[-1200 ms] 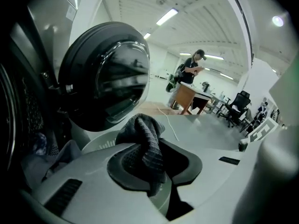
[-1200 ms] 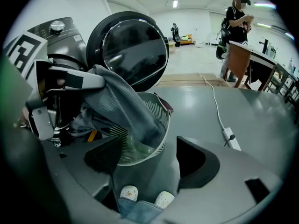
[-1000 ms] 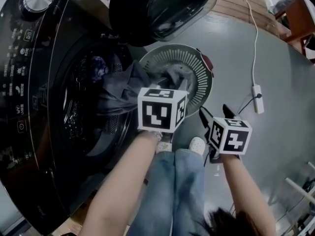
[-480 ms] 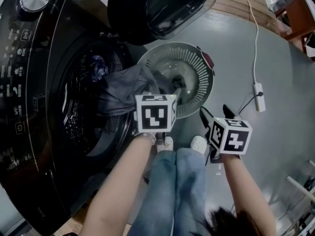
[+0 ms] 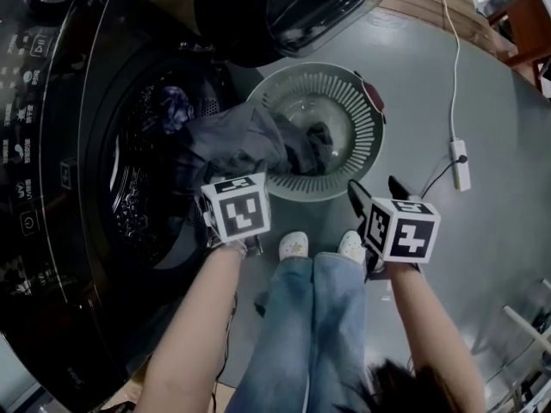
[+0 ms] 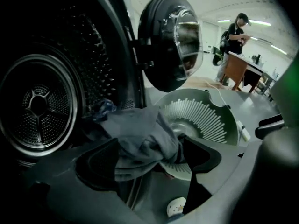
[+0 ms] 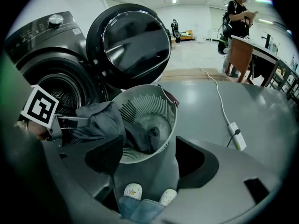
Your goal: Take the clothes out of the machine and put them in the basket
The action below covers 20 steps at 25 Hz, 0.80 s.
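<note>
Head view overhead; gripper views low; all share basket (image 5: 360,132).

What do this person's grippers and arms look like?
The left gripper and right gripper each have two broad dark jaws and a white cube with black square markers. The left's jaws have just been opening, a grey garment loose between them. Forearms are bare, no sleeves; blue jeans, pale clogs.
</note>
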### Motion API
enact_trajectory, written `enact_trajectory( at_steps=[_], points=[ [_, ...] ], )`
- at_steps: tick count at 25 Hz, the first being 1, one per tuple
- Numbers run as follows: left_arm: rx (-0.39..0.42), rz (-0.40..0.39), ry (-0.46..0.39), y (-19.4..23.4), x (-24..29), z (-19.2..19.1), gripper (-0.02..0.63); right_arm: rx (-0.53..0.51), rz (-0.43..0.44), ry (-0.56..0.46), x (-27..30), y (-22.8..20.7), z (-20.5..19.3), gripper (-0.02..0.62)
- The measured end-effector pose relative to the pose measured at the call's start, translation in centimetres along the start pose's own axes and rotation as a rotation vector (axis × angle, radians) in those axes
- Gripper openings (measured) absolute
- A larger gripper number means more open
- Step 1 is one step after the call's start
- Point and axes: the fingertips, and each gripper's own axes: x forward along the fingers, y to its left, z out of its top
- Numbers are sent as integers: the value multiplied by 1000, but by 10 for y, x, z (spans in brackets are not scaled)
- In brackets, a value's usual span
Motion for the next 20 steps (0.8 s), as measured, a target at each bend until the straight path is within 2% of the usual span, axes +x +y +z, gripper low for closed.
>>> enact_trajectory(
  at_steps=[5, 9, 12, 18, 20],
  points=[
    [-64, 183, 15, 55, -3, -12, 428, -81, 33, 30, 8, 23, 0, 351],
    [-111, 244, 51, 89, 3, -22, 439, -90, 45, 38, 11, 34, 1, 351],
    [-164, 244, 64, 105, 17, -26, 472, -103, 56, 49, 16, 41, -1, 347],
    [-148, 221, 79, 119, 54, -24, 506, -163, 74, 90, 23, 52, -12, 324],
    [-168, 193, 99, 122, 62, -25, 512, -194, 82, 105, 24, 58, -17, 319]
  ],
)
